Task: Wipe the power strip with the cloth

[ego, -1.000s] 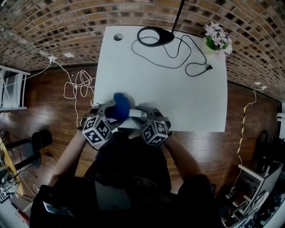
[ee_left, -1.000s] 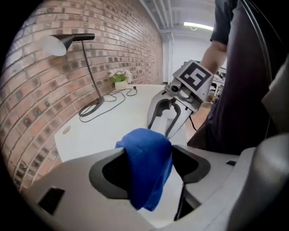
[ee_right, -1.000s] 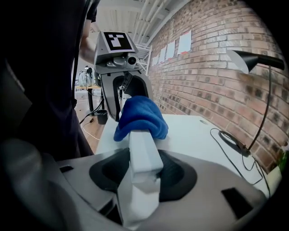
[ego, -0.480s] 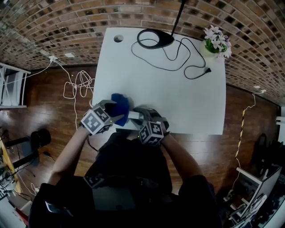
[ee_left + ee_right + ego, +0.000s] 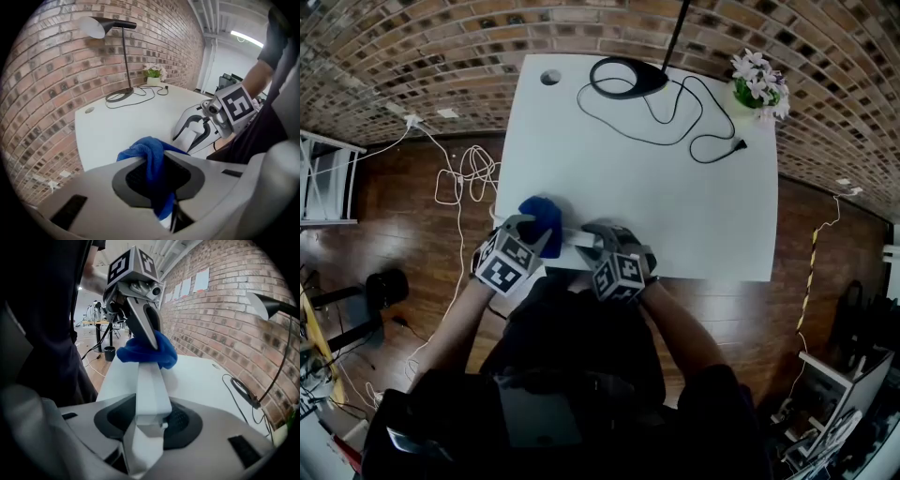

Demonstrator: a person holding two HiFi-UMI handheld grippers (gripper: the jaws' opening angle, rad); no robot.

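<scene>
**Left gripper** [image 5: 157, 176]: one. Jaws have just been closing and now pinch a fold of the blue cloth [image 5: 151, 157] between the pads. The rest of the cloth bunches up over the jaw tips.

**Right gripper** [image 5: 147, 420]: one. Jaws have just been closing further and are clamped on one end of the white power strip [image 5: 151, 380].

**Power strip:** one. It lies along the near edge of the desk [image 5: 675, 206], left of centre, between the two grippers. The cloth rests on its end farthest from the right gripper.

**Cloth:** one, blue, crumpled.

**Marker cubes:** two, one per gripper, faced with black-and-white square patterns. The left cube [image 5: 506, 264] and right cube [image 5: 622, 276] sit just off the desk's near edge.

**Also on the desk:**
- One black lamp, its base [image 5: 625, 75] at the far edge.
- One black cord [image 5: 675, 112] looping from the lamp across the desk.
- One small pot of pale flowers [image 5: 757, 84] at the far right corner.
- One round hole [image 5: 549, 78] at the far left corner.

**Surroundings:**
- Coiled white cables [image 5: 461, 183] lie on the wooden floor left of the desk.
- Pale sheets [image 5: 194, 284] hang on the brick wall. Their print is too small to read.
</scene>
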